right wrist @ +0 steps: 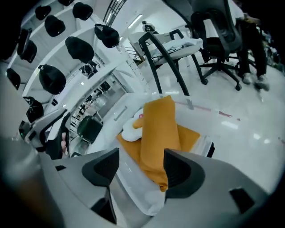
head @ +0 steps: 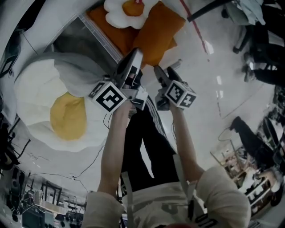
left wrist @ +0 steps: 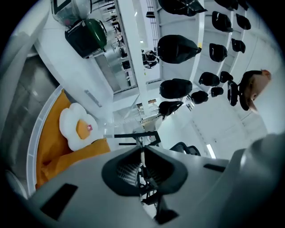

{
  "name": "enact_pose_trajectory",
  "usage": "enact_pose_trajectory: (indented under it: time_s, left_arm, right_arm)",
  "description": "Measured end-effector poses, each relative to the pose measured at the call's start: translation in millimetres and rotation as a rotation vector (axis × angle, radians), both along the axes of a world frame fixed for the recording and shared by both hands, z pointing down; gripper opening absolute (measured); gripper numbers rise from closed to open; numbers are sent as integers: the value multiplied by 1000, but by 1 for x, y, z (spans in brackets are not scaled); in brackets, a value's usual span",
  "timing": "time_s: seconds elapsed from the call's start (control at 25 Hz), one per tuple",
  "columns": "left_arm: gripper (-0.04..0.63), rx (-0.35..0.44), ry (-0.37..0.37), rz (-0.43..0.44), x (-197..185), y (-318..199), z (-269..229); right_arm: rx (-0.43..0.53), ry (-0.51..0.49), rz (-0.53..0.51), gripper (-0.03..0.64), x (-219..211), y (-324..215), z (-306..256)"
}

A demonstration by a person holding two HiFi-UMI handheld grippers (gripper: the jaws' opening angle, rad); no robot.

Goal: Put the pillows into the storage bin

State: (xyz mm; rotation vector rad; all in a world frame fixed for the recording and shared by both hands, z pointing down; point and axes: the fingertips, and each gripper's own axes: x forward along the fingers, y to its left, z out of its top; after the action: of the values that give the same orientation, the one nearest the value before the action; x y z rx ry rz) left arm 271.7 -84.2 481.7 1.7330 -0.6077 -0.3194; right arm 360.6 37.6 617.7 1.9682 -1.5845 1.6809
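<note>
A clear storage bin lies at the top of the head view, holding a folded orange pillow and a small fried-egg pillow. A big fried-egg pillow, white with a yellow yolk, lies left of the bin on the floor. My left gripper hangs over the bin's near edge with its jaws shut and empty. My right gripper is beside it, open, with nothing gripped. In the right gripper view the orange pillow shows beyond the open jaws, inside the bin. The left gripper view has the small egg pillow at left.
Office chairs stand at the right on the pale floor, and a red line runs past the bin. A black frame table and chairs stand beyond the bin. A thin cable trails by the person's legs.
</note>
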Motion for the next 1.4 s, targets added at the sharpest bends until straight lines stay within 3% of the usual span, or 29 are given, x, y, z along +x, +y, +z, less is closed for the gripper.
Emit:
enact_pose_trajectory:
  time_s: [0.12, 0.24, 0.44, 0.76, 0.88, 1.12, 1.28, 1.4]
  left_arm:
    - [9, 20, -16, -19, -11, 6, -6]
    - [20, 65, -28, -54, -28, 4, -19]
    - [38, 138, -59, -118, -71, 4, -41]
    - [38, 218, -201, -357, -194, 15, -66]
    - [37, 286, -359, -438, -247, 30, -78]
    - [37, 367, -833, -656, -360, 78, -94]
    - [35, 335, -981, -818, -415, 119, -100]
    - [35, 293, -1080, -893, -447, 155, -99]
  right_arm:
    - [82, -51, 36, 282, -6, -21, -21]
    - [191, -45, -29, 282, -20, -57, -55]
    - [364, 37, -250, 282, -66, -109, -117]
    - [540, 212, -655, 281, -194, -138, -181]
    - [600, 225, -779, 281, -249, -127, -199]
    - [737, 239, -1104, 281, -373, -95, -220]
    - [818, 243, -1284, 252, -441, -53, -226]
    - [835, 208, -1349, 158, -478, -22, -229]
